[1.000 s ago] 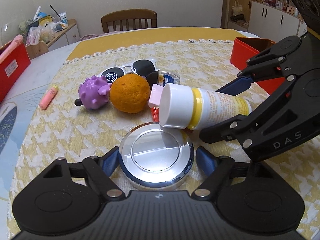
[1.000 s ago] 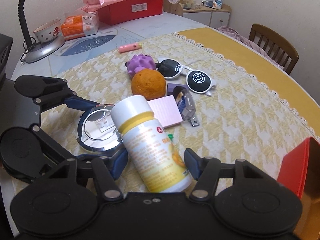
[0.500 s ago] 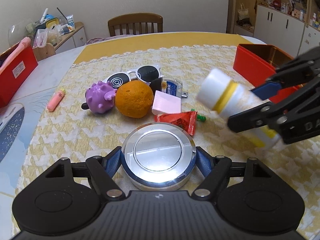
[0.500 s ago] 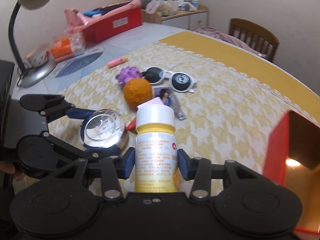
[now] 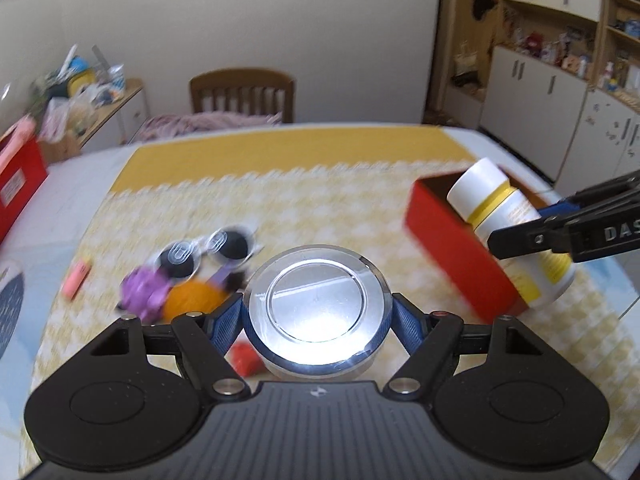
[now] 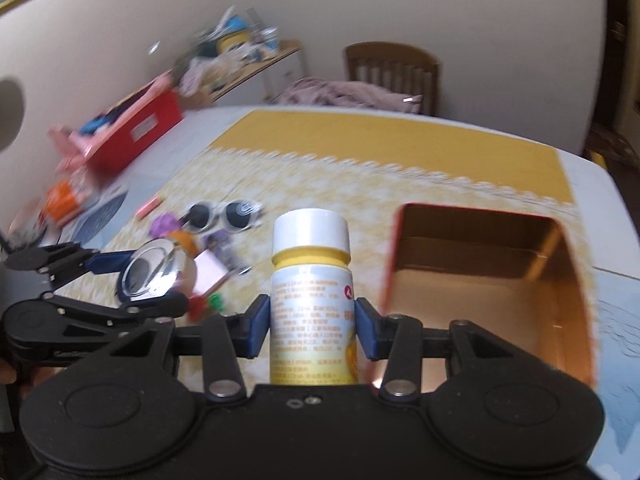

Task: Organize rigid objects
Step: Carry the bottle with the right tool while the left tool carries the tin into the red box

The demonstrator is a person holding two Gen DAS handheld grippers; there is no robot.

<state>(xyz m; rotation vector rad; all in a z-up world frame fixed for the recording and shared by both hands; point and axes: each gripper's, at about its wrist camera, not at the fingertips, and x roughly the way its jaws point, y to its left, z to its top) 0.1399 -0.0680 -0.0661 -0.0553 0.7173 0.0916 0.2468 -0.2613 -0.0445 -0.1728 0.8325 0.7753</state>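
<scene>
My left gripper (image 5: 316,314) is shut on a round silver tin (image 5: 316,300) and holds it above the tablecloth. In the right wrist view the tin (image 6: 149,273) hangs at the left, over the pile. My right gripper (image 6: 312,320) is shut on a white bottle (image 6: 310,256) with a yellow band, its cap pointing forward. An open red box (image 6: 476,214), empty inside, lies just right of the bottle. From the left wrist view the bottle (image 5: 494,196) hangs over the red box's (image 5: 448,240) near wall.
Left on the cloth are an orange (image 5: 192,300), a purple spiky toy (image 5: 144,292), white sunglasses (image 5: 212,248), a pink marker (image 5: 77,278) and a red wrapper (image 5: 244,356). Another red box (image 6: 136,132) and clutter stand far left. A chair (image 5: 242,94) is behind the table.
The right gripper closed on the lying bottle, lifted it, rolled it upright in its view and carried it right to the red box. The left gripper raised the silver tin off the cloth.
</scene>
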